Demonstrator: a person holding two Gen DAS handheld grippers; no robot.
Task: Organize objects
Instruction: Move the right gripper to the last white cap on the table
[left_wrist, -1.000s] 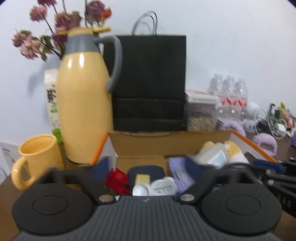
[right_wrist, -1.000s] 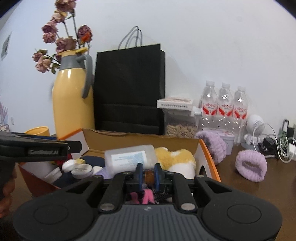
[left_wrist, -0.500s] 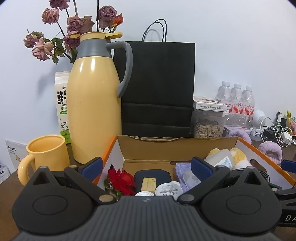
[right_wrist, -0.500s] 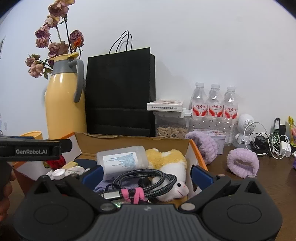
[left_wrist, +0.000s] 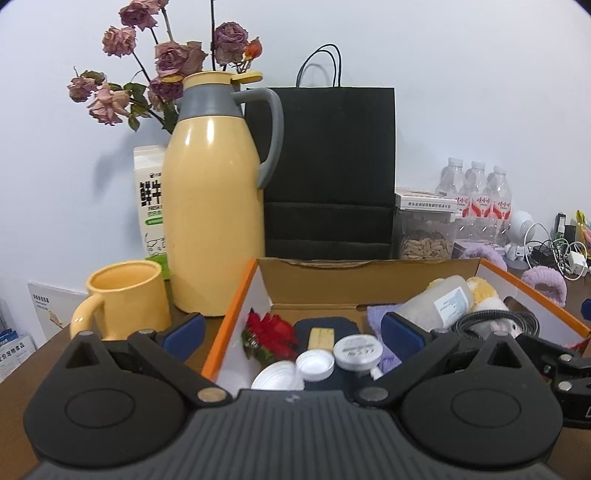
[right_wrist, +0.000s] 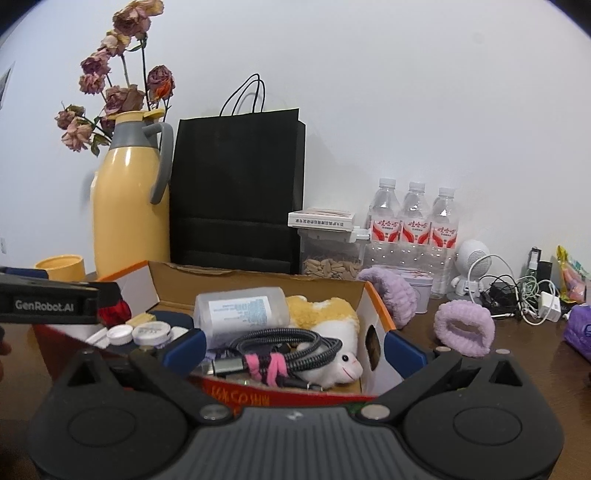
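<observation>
While both tongs hang at the near edge of the open cardboard box (right_wrist: 373, 306), most of the sorting looks done: the coiled cable (right_wrist: 284, 350) with its pink tie lies inside at the near right, free of the right tongs (right_wrist: 293, 345), whose jaws have just been opening and stand wide apart with nothing pressed between the pads. Behind the cable sit a plush toy (right_wrist: 328, 317) and a clear plastic bottle (right_wrist: 240, 312) on its side. Left half of the box holds a red rose (left_wrist: 271, 330), a dark pouch (left_wrist: 325, 325), a small yellowish block (left_wrist: 322, 336) and round white lids (left_wrist: 314, 365). The left tongs (left_wrist: 293, 332) are also spread, empty, hovering over that left half. Still out on the desk (right_wrist: 517, 343): two purple fluffy bands (right_wrist: 463, 326) right of the box, a tangle of chargers far right, a yellow mug (left_wrist: 123, 297) and a thermos (left_wrist: 212, 199) to the left. My guess is the bands go in next; the rest may be background clutter, cannot tell.
</observation>
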